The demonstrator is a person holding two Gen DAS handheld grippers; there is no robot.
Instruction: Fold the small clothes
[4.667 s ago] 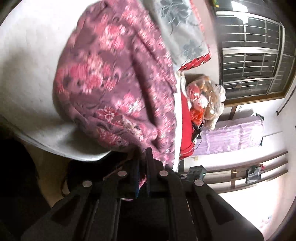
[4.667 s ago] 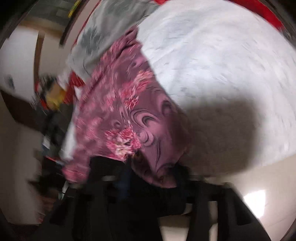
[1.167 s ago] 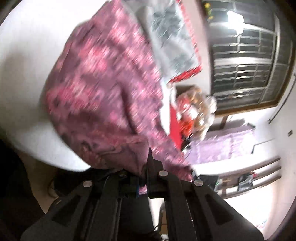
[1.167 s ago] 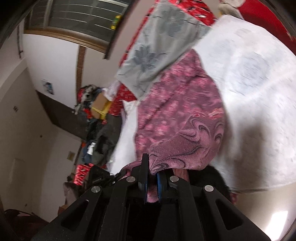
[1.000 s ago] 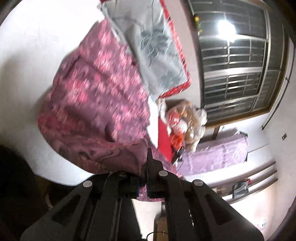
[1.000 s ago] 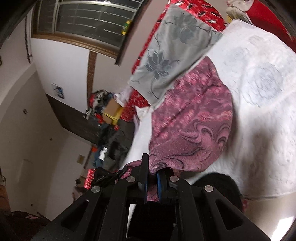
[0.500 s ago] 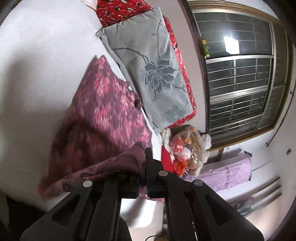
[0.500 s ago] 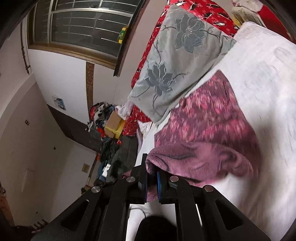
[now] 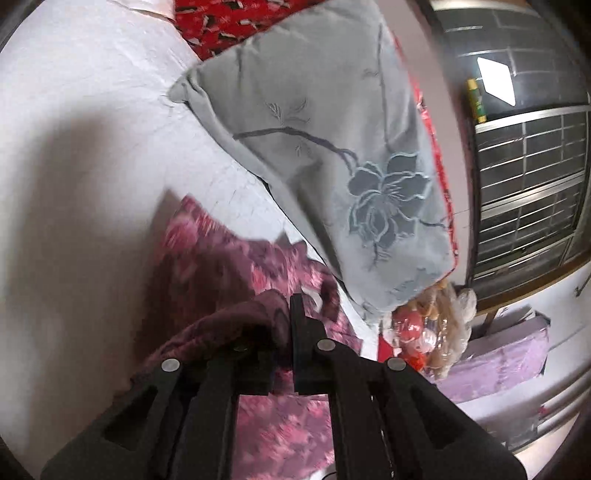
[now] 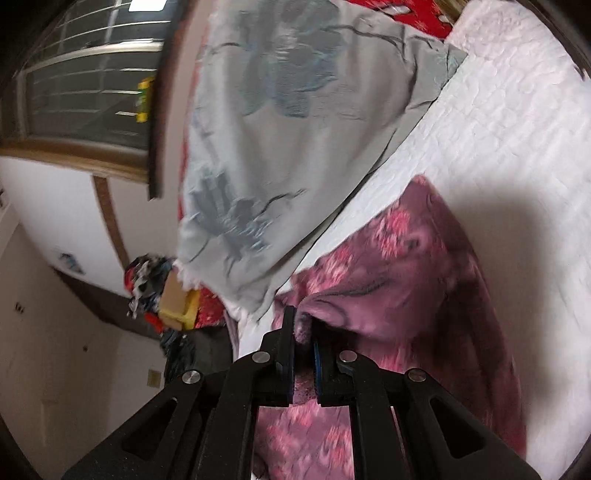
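A purple garment with a pink flower print [image 9: 221,266] [image 10: 406,280] lies on a white quilted bed cover [image 9: 92,129] [image 10: 498,129]. My left gripper [image 9: 286,328] is shut on a folded-over edge of it, which drapes over the left finger. In the right wrist view my right gripper [image 10: 303,332] is shut on another edge of the same garment, the cloth pinched between its blue-lined pads. The held edges are carried over the rest of the garment, close to a grey pillow. Part of the cloth hangs below the fingers and is hidden.
A grey pillow with a flower pattern [image 9: 332,166] [image 10: 277,147] lies just beyond the garment. Red patterned bedding [image 9: 229,26] is behind it. A barred window [image 9: 524,184], a bag of soft toys [image 9: 424,332] and piled clothes [image 10: 155,291] stand past the bed's edge.
Both grippers moved forward across the bed toward the pillow, carrying the garment's near edge over the part lying flat. The pillow now looms much closer in both views.
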